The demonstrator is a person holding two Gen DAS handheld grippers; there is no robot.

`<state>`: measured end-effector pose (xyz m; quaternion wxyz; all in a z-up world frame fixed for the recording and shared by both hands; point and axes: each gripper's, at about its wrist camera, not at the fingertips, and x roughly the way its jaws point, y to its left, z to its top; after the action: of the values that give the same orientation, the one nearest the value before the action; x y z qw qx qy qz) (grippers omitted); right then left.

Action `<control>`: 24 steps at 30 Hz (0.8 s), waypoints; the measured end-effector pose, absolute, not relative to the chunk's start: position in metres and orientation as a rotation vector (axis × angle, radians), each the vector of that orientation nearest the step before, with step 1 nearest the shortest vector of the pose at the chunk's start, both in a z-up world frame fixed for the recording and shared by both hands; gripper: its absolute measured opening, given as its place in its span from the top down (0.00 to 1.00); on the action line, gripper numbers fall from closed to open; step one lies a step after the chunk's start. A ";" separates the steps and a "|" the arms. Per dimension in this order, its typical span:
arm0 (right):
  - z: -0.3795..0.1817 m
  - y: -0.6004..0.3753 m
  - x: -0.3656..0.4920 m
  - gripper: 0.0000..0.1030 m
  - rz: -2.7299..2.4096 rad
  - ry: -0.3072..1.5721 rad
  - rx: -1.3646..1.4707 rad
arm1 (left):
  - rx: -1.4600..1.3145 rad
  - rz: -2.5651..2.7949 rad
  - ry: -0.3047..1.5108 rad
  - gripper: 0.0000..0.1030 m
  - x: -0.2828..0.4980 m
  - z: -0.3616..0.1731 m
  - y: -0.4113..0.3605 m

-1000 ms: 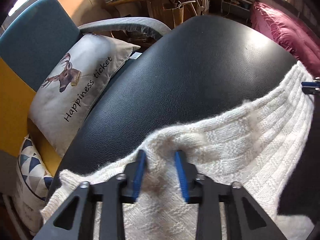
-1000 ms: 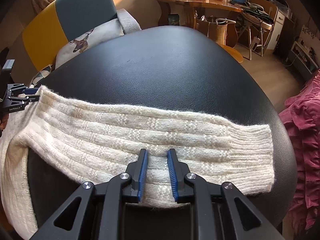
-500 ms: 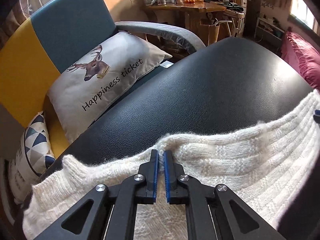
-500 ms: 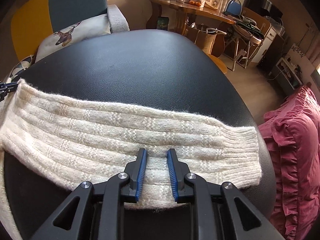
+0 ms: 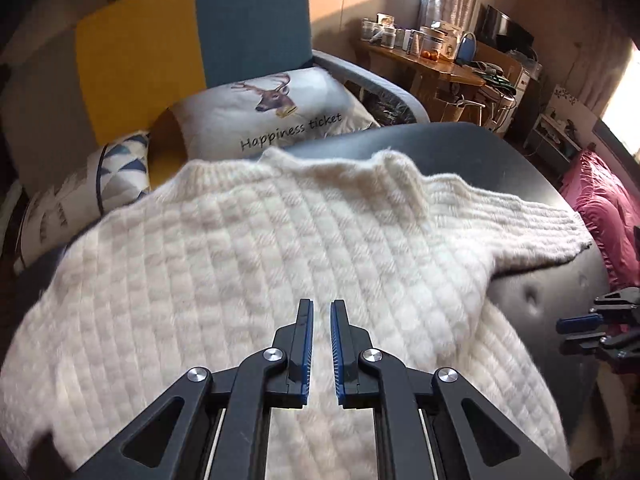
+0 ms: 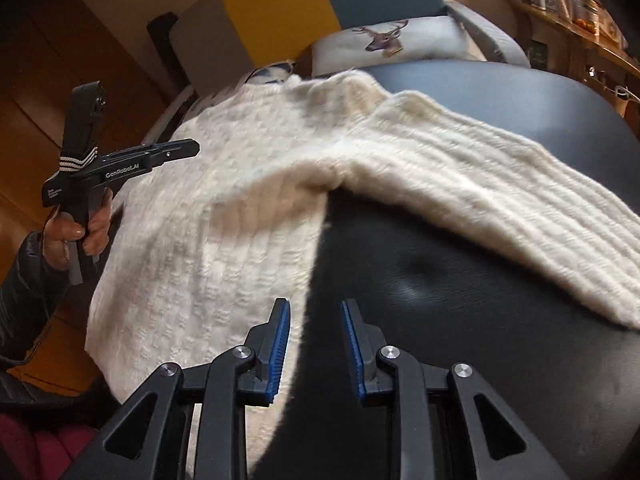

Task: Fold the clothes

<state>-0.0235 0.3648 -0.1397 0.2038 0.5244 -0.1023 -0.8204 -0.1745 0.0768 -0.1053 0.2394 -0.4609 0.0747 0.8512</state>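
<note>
A cream knitted sweater (image 5: 280, 248) lies spread over the black padded table (image 5: 532, 292), its collar toward 12 o'clock near the deer cushion (image 5: 272, 112) on the blue and yellow sofa (image 5: 192, 28). One sleeve (image 5: 516, 220) stretches out flat toward 3 o'clock in the left wrist view, ending short of the table's edge beside the red bedding (image 5: 600, 208).

The left hand-held gripper (image 5: 320, 316) hovers above the sweater's body with its blue-padded fingers close together, a narrow gap between them and no cloth in it. In the right wrist view it shows at 9 o'clock, held in a person's hand (image 6: 76, 228) with a dark sleeve (image 6: 24, 292).

The right hand-held gripper (image 6: 314, 316) stands moderately wide and empty, over the sweater's side edge where knit meets bare black table; its left finger (image 6: 280, 332) lies over the fabric, its right finger (image 6: 354, 336) over the table. Whether they touch anything cannot be told. The sleeve crosses this view from 12 toward 3 o'clock.
</note>
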 end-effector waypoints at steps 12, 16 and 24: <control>-0.162 0.309 -0.018 0.76 -2.370 0.045 1.586 | -1.316 2.333 0.232 0.88 -0.083 -0.145 0.039; -0.160 0.286 -0.007 0.88 -2.333 0.350 1.648 | -1.338 2.325 0.183 0.88 -0.083 -0.148 0.034; -0.161 0.296 0.015 0.86 -2.301 0.417 1.746 | -1.370 2.316 0.102 0.87 -0.089 -0.148 0.027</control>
<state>0.0150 0.2965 -0.1607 0.1114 0.5945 0.1420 -0.7836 -0.0891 0.0273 -0.1483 0.2226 -0.4960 0.0371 0.8385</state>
